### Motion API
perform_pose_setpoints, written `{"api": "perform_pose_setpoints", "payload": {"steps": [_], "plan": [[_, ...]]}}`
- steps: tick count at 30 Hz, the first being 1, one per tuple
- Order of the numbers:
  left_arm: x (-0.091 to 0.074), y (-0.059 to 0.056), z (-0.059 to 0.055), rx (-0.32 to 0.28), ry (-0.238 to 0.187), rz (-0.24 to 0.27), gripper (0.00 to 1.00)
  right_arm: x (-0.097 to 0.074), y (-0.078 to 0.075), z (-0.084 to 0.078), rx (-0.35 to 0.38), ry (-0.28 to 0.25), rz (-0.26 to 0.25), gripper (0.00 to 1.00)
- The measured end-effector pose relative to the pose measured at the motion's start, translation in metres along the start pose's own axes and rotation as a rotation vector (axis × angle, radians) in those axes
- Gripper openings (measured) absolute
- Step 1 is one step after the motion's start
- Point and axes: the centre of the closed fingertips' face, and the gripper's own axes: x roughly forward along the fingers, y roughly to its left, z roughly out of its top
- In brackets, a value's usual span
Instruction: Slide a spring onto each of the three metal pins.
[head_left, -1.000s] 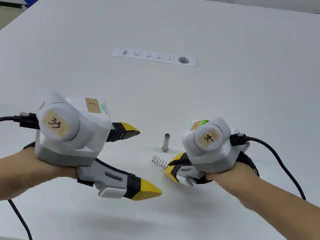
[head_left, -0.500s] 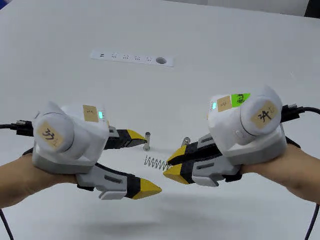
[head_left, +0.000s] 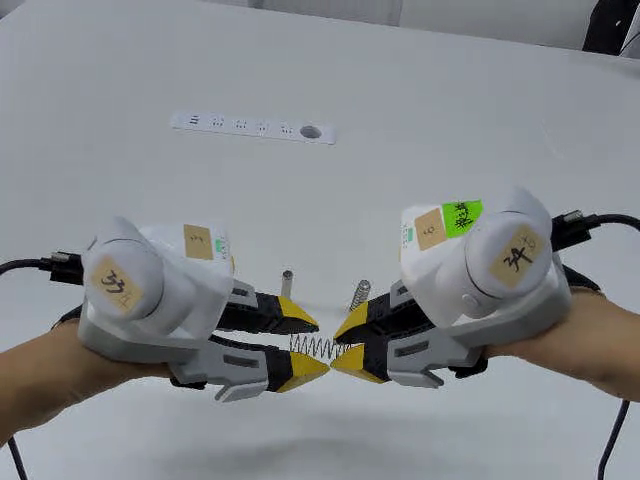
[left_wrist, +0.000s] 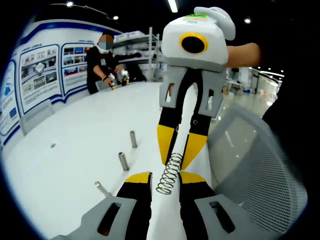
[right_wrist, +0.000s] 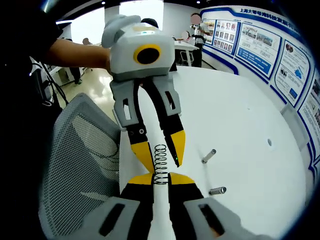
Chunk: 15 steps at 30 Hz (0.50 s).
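Since half a second ago the two grippers have closed the gap between them and now meet tip to tip, and the left gripper's (head_left: 318, 345) jaws, which stood wide apart, have narrowed to a small gap. The spring (head_left: 308, 346) hangs level in the air between the two sets of yellow tips. The right gripper (head_left: 335, 350) is pinched nearly closed on one end of it. In the right gripper view the coil (right_wrist: 160, 165) runs straight out from between its own jaws toward the other gripper. The left gripper's jaws bracket the spring's free end with a sliver of space on either side. In the left gripper view that end (left_wrist: 167, 177) sits between the tips without being visibly squeezed. Just beyond the left gripper's tips stands a bare pin (head_left: 287, 283), and just beyond the right gripper's tips stands a sprung pin (head_left: 358, 294), with a coil already on it. This looks like a handover or a two-handed steadying of the spring, probably so it can be turned end-down and lined up over the bare pin. So at least one pin seems done and at least one remains. The spring is light and springy, so an uneven squeeze could flick it away.
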Motion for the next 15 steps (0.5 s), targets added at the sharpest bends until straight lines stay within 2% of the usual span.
{"api": "perform_pose_setpoints", "payload": {"steps": [3,9,10,11,15], "plan": [[0.001,-0.004,-0.002,0.021,0.011,-0.020,0.15,-0.001,-0.001,-0.002,-0.025,0.025,-0.001,0.11],[-0.003,-0.008,-0.001,0.014,0.015,-0.045,0.12,-0.003,0.001,0.002,-0.032,0.036,0.007,0.11],[-0.004,-0.009,0.001,0.047,0.005,-0.043,0.11,-0.004,0.000,0.003,-0.037,0.035,0.002,0.11],[-0.005,-0.008,0.003,0.072,-0.007,-0.041,0.10,-0.004,0.000,0.003,-0.040,0.035,-0.001,0.11],[-0.010,-0.011,0.005,0.079,-0.018,-0.054,0.10,-0.007,0.001,0.007,-0.048,-0.006,0.028,0.12]]}}
